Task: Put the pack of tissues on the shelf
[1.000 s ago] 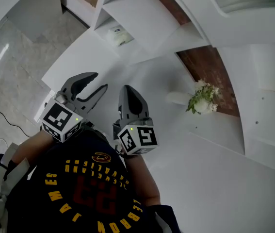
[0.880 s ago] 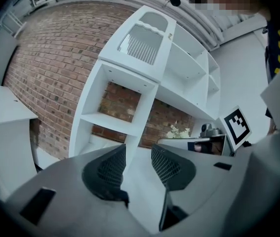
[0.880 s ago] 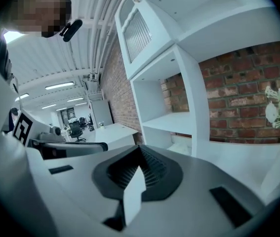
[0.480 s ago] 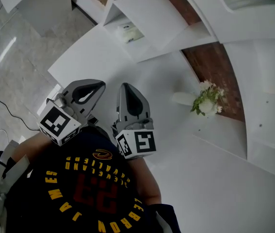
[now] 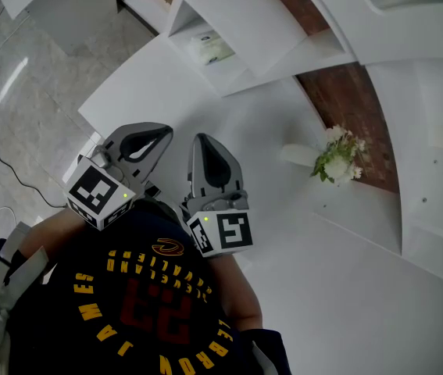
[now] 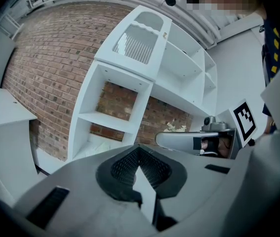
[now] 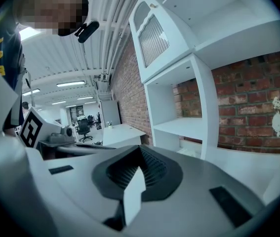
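The pack (image 5: 211, 48) is seen at the upper middle of the head view. It is laid flat in a low part of the shelf (image 5: 260, 22), so the job looks done or nearly done. It is not touched by anything.

The left hand-held gripper (image 5: 163, 134) is pressed together, and nothing is pinched in it. The right hand-held gripper (image 5: 202, 142) is pressed together too, with nothing between its jaws. Both are held side by side at the lower left of the head view, close to the person's shirt and well apart from the pack. They are likely held there because nothing needs to be carried now.

Flowers (image 5: 337, 159) are stood on the table (image 5: 338, 303) at the right of the frame, near the brick wall. They are well away from the pack, so they are not in the way.

If the pack is to be moved again, a hand-held gripper must first be opened and brought up to the shelf
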{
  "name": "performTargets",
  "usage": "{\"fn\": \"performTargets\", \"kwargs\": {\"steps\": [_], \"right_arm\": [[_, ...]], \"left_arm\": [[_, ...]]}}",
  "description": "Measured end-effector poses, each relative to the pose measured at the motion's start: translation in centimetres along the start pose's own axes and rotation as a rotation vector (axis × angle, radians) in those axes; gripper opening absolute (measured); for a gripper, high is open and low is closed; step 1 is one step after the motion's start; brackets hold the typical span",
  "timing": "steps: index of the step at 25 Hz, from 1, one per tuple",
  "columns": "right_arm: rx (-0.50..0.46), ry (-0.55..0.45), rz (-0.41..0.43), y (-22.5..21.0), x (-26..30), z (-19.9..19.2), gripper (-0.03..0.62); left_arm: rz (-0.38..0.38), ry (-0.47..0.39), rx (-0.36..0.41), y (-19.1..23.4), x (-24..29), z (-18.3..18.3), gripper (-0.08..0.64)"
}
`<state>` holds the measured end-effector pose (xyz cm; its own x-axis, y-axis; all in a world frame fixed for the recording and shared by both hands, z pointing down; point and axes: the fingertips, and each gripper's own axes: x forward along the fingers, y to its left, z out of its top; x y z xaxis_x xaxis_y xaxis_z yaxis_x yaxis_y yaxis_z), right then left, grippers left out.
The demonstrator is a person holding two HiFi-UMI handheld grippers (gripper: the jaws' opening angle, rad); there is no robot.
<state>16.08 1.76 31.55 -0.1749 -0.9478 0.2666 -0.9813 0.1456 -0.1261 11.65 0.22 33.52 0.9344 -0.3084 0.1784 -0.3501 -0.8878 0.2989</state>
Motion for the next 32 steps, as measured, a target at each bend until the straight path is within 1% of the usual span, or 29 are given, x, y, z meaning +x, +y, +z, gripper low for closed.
{"fn": "performTargets", "kwargs": {"steps": [9, 25, 32], "right_arm": [[0.006, 0.013, -0.005, -0.4, 0.4, -0.2, 0.006], [0.013, 0.029, 0.000, -1.1, 1.9, -0.3, 0.006], [0.019, 0.034, -0.007, -1.3, 2.6, -0.3, 0.006]], "left_arm": [[-0.005, 0.011, 0.012, 0.5, 0.7, -0.1, 0.003], [-0.006, 0.031, 0.002, 2.0, 1.8, -0.4, 0.003], [-0.010, 0.024, 0.001, 2.7, 2.3, 0.0, 0.003]]}}
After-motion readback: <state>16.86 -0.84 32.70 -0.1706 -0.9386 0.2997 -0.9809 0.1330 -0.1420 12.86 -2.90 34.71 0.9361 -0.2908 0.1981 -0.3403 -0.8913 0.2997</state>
